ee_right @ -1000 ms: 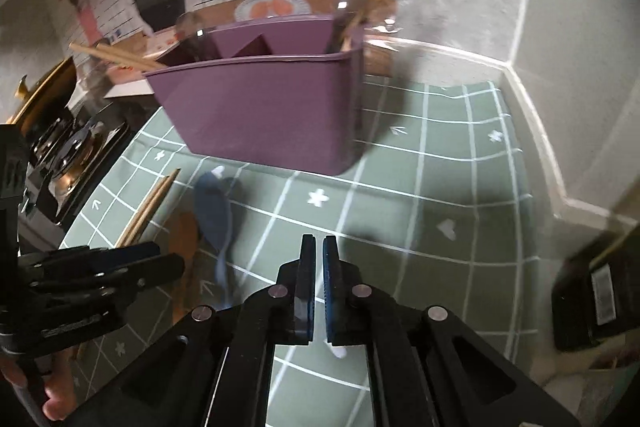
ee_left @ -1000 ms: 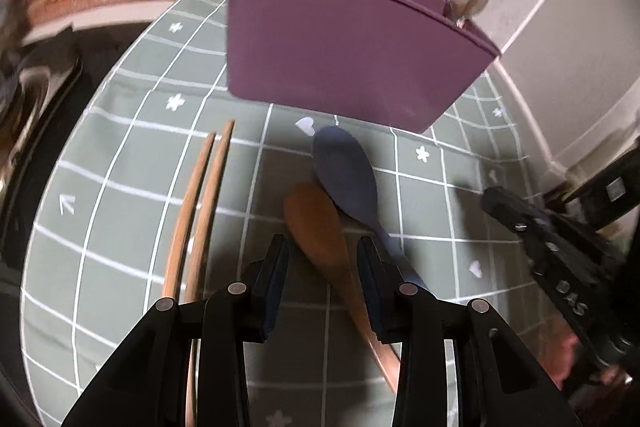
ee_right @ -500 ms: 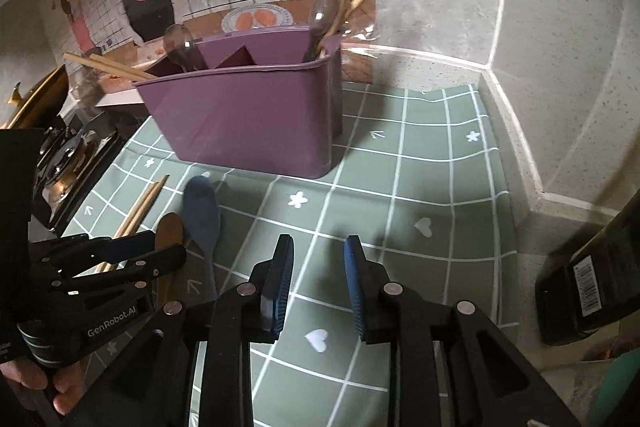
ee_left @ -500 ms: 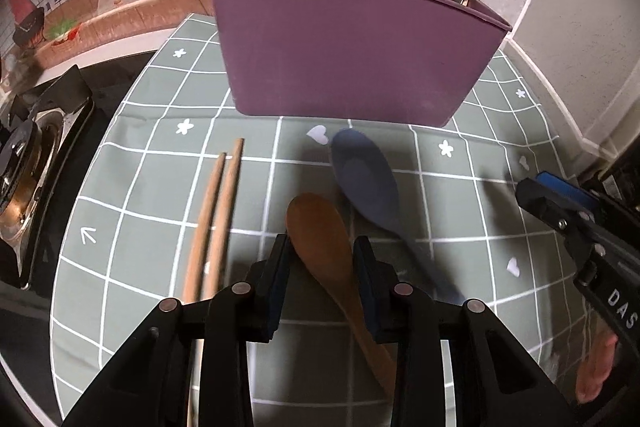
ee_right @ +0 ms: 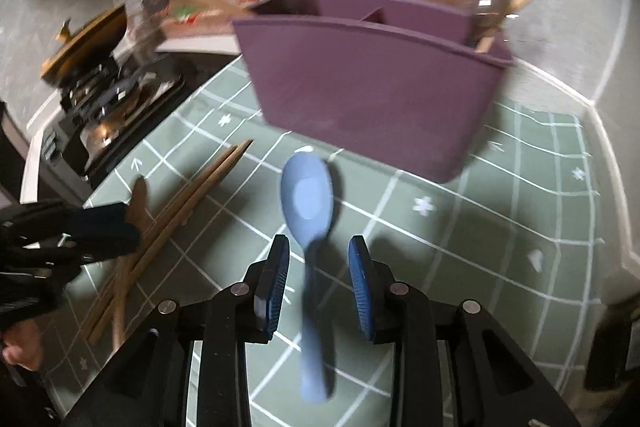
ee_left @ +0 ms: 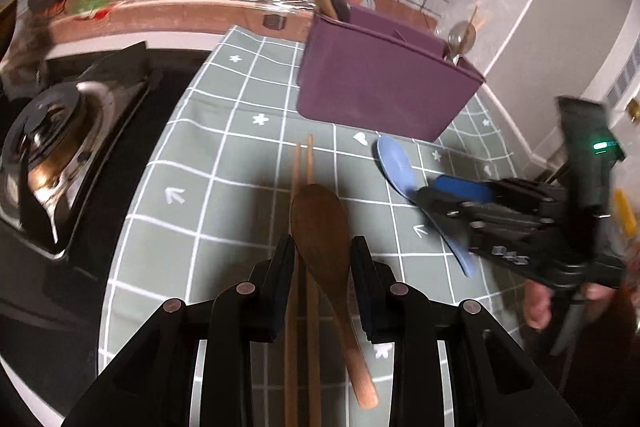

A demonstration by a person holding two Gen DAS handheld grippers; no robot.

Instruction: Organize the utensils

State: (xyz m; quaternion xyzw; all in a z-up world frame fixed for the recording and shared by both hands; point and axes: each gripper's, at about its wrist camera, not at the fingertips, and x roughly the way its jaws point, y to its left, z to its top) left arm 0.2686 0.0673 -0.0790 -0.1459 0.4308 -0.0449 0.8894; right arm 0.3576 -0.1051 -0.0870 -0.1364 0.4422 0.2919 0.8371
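The left tongs (ee_left: 322, 259) are gaping around the wooden spoon (ee_left: 324, 227) lying beside the chopsticks (ee_left: 302, 187); the right tongs (ee_right: 319, 269) are straddling, unclosed, the blue spoon (ee_right: 306, 201) before the purple holder (ee_right: 360, 87).

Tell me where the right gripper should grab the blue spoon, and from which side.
Take the blue spoon by its narrow handle, just behind the bowl, coming straight down from above. It lies flat on the green grid mat, handle toward the right gripper, whose open fingers already straddle it. The handle is slim enough to pinch; the bowl looks too broad, and its tip lies near the purple utensil holder.
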